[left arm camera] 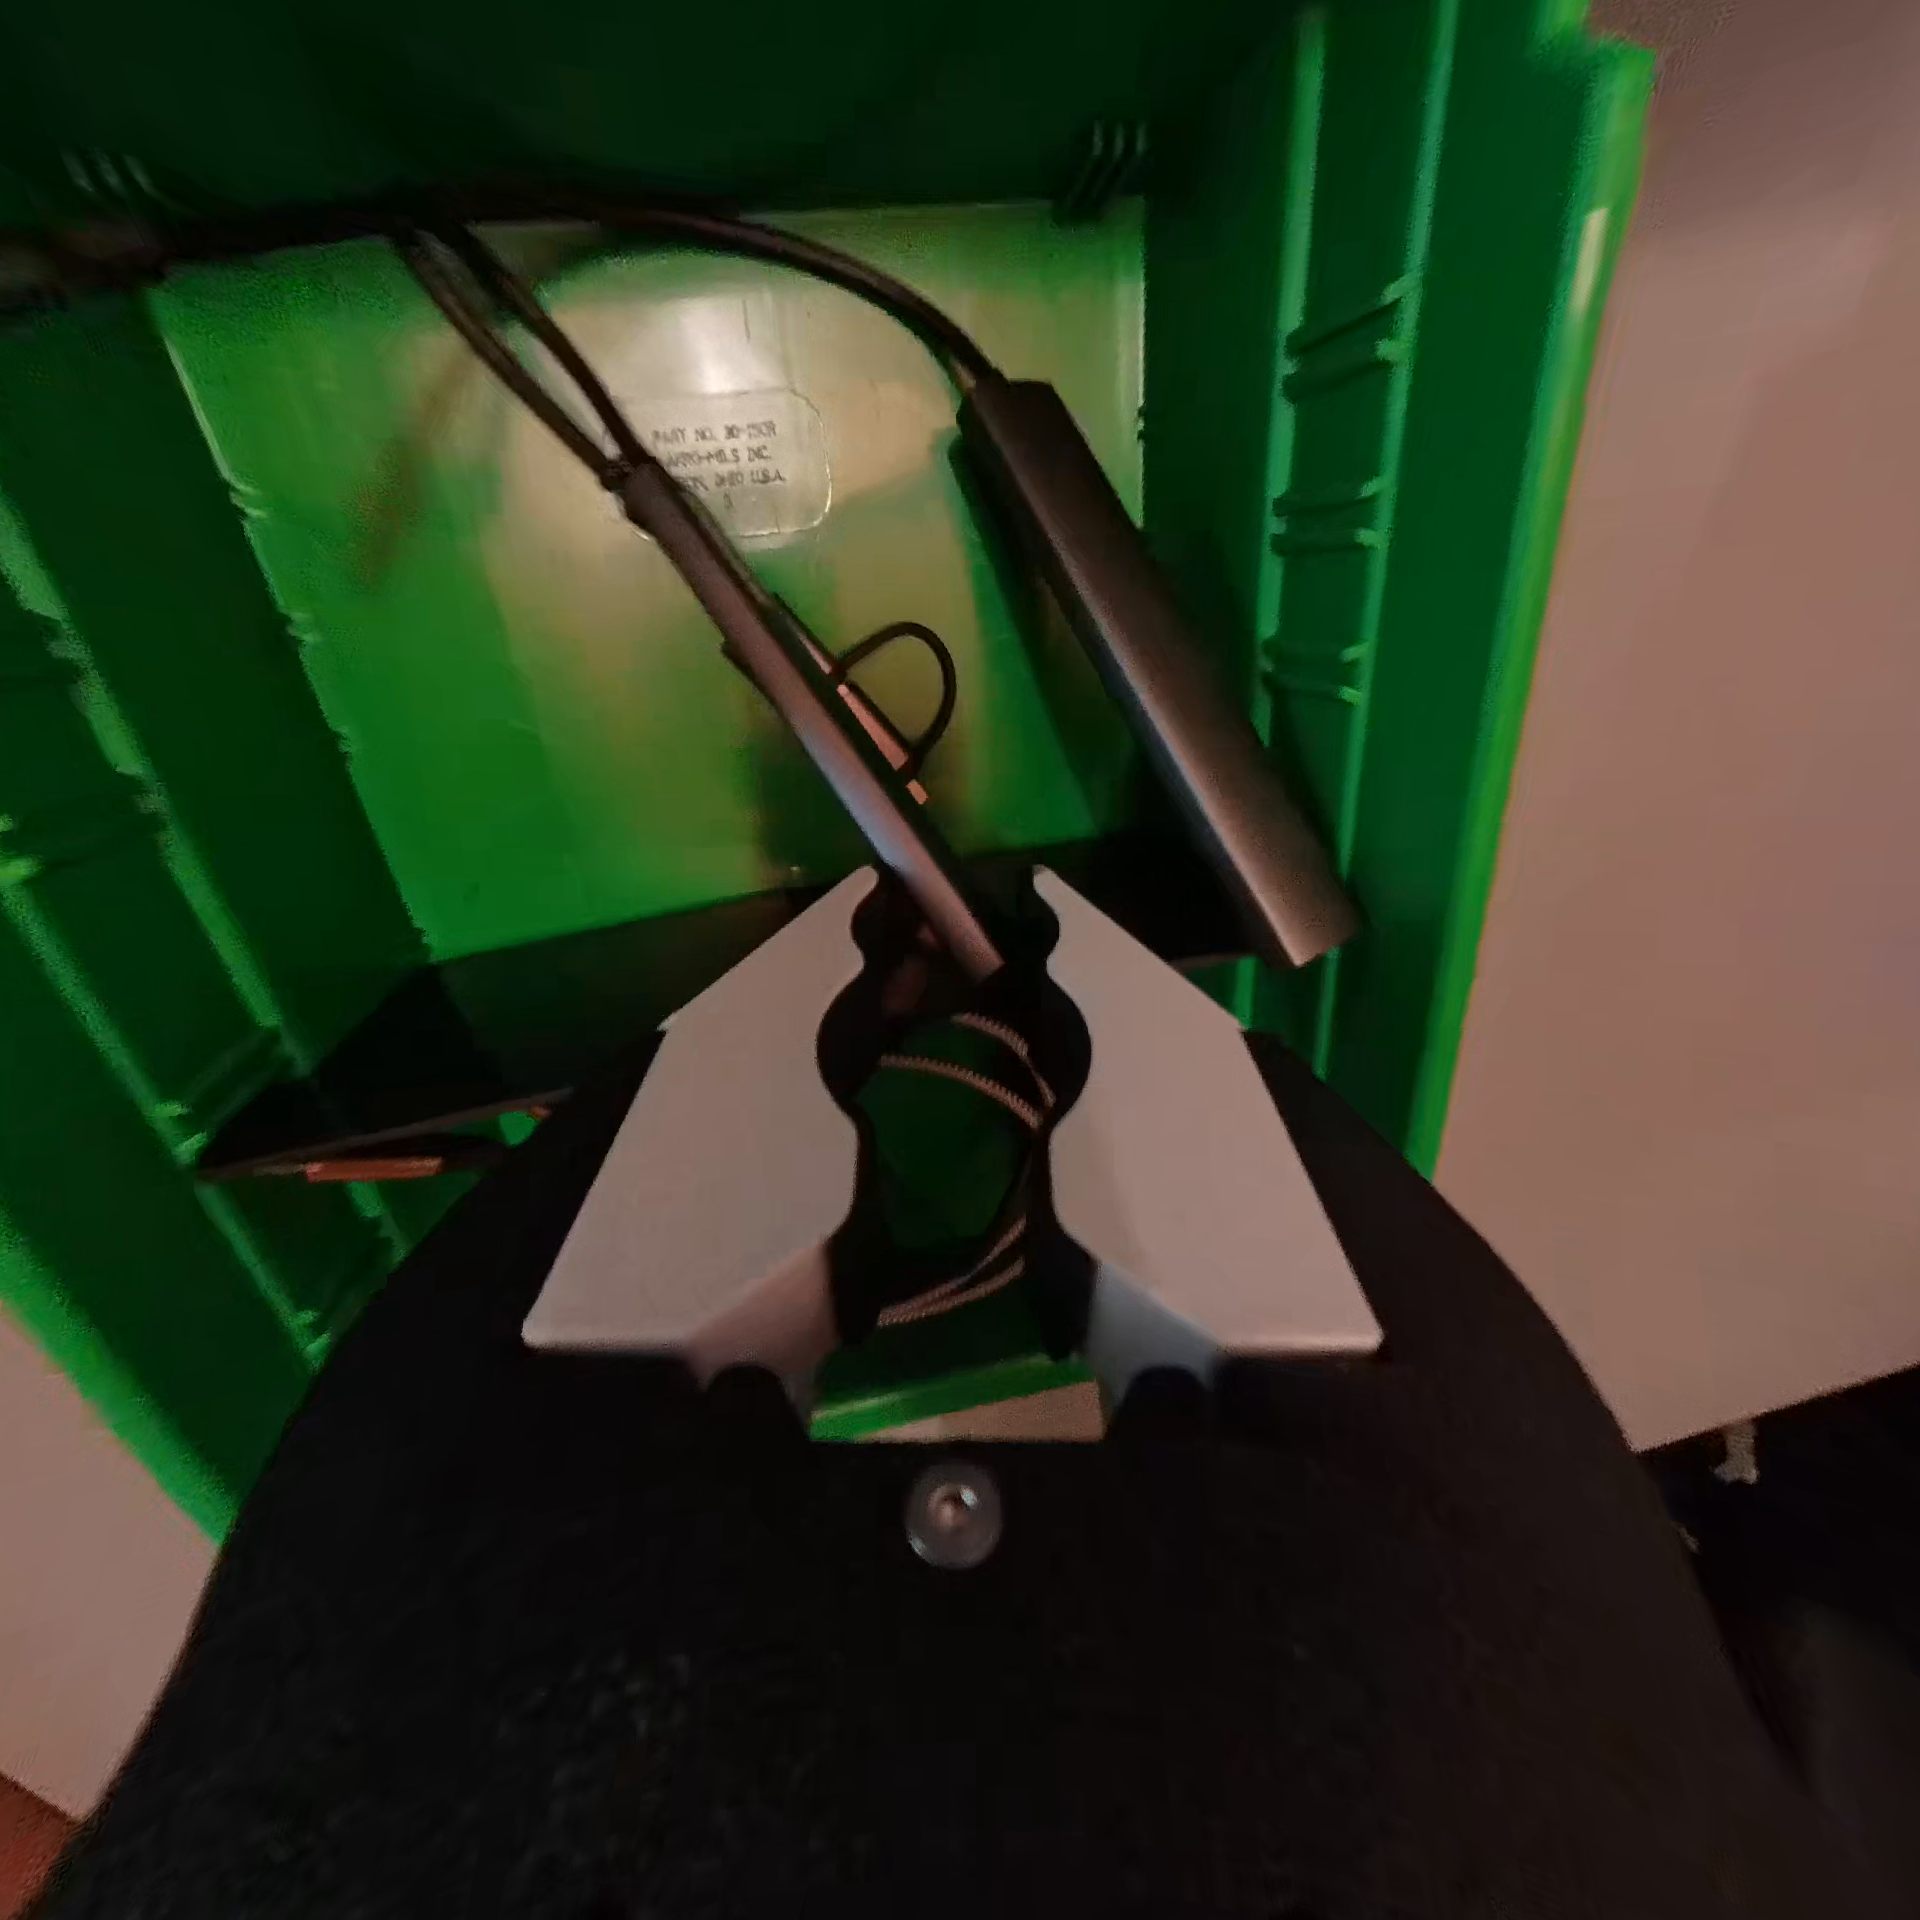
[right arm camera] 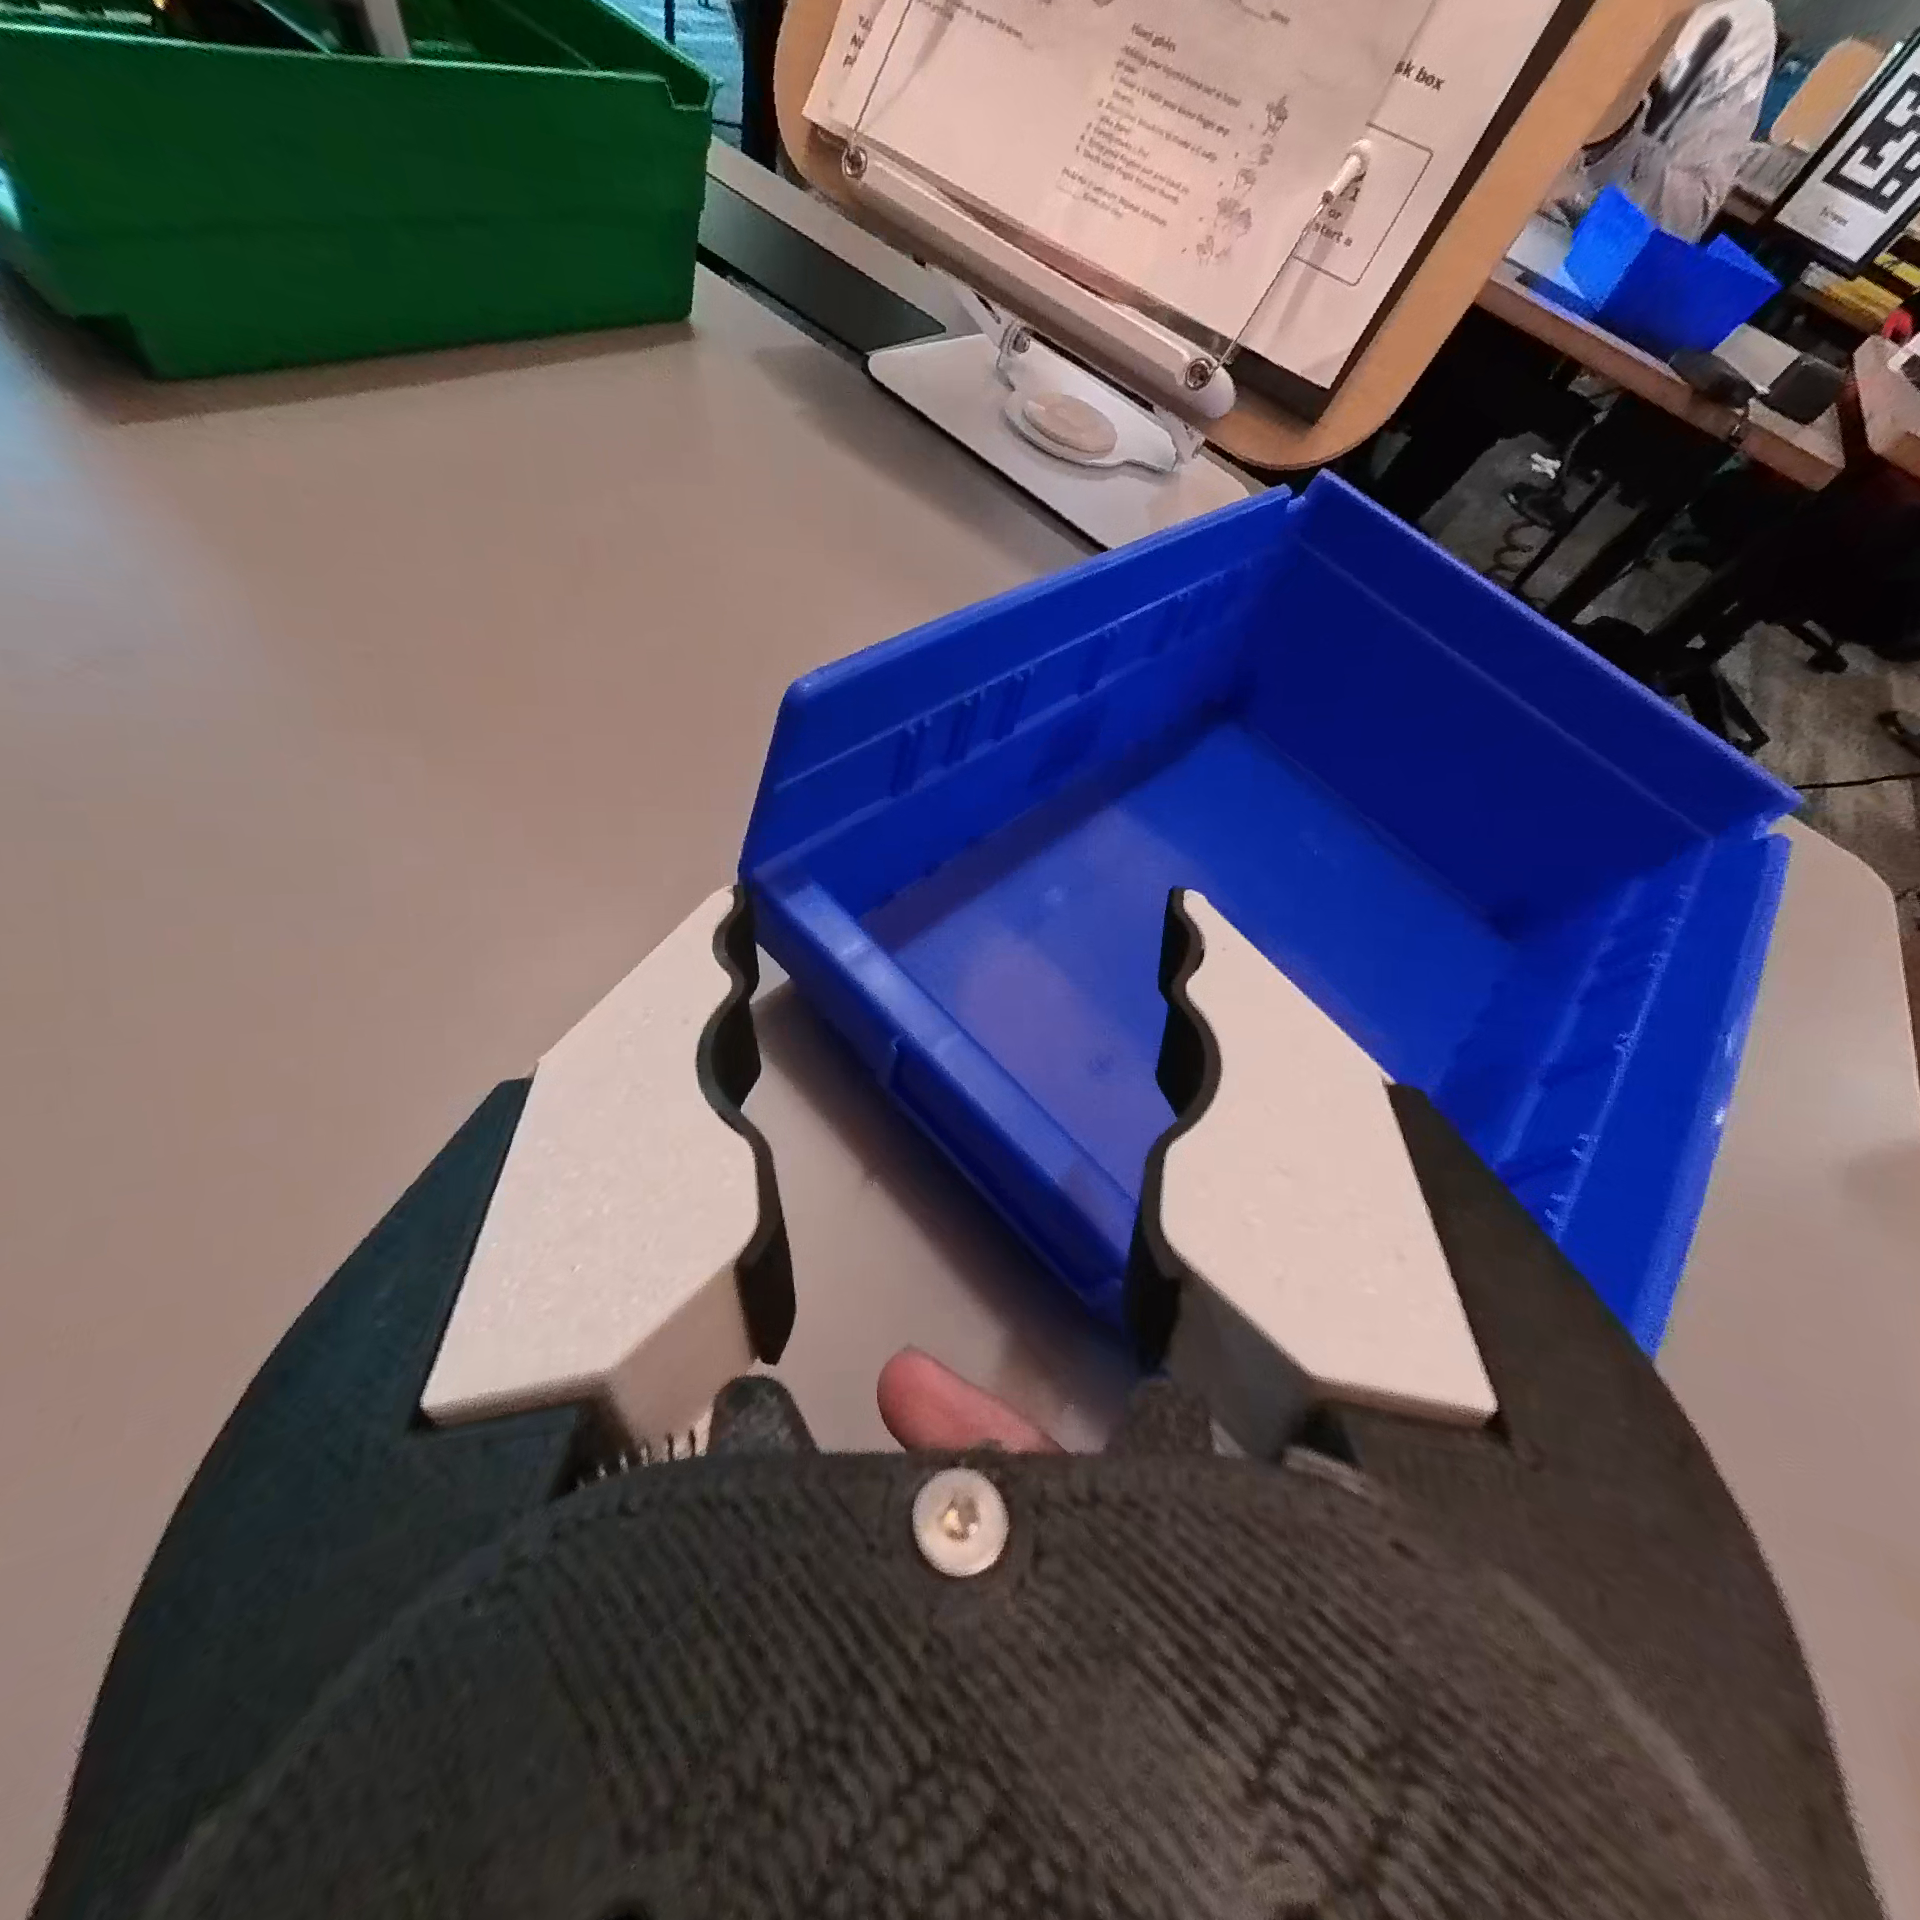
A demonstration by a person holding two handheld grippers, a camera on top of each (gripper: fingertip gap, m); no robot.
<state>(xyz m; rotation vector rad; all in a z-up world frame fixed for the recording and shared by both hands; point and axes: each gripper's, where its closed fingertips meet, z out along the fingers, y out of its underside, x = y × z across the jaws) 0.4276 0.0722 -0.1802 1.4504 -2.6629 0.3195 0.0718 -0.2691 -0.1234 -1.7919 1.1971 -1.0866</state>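
Observation:
In the left wrist view my left gripper [left arm camera: 951, 904] is shut on the near end of a slim grey bar-shaped adapter [left arm camera: 810, 717] with a black cable, inside a green bin [left arm camera: 520, 675]. A braided cable [left arm camera: 987, 1081] runs between the fingers. A second grey bar-shaped adapter [left arm camera: 1153, 665] leans against the bin's right wall. In the right wrist view my right gripper [right arm camera: 956, 914] is open and empty, held over the near front edge of an empty blue bin [right arm camera: 1299, 831] on the grey table [right arm camera: 364, 675]. One fingertip is over the bin's inside, the other just outside its left corner.
The green bin also shows at the far left in the right wrist view [right arm camera: 343, 239]. A wooden stand holding a printed sheet [right arm camera: 1122, 187] stands behind the blue bin. Another blue bin [right arm camera: 1662, 270] and desks lie beyond the table's right edge. My right fingertips sit around 50 centimeters from my left ones.

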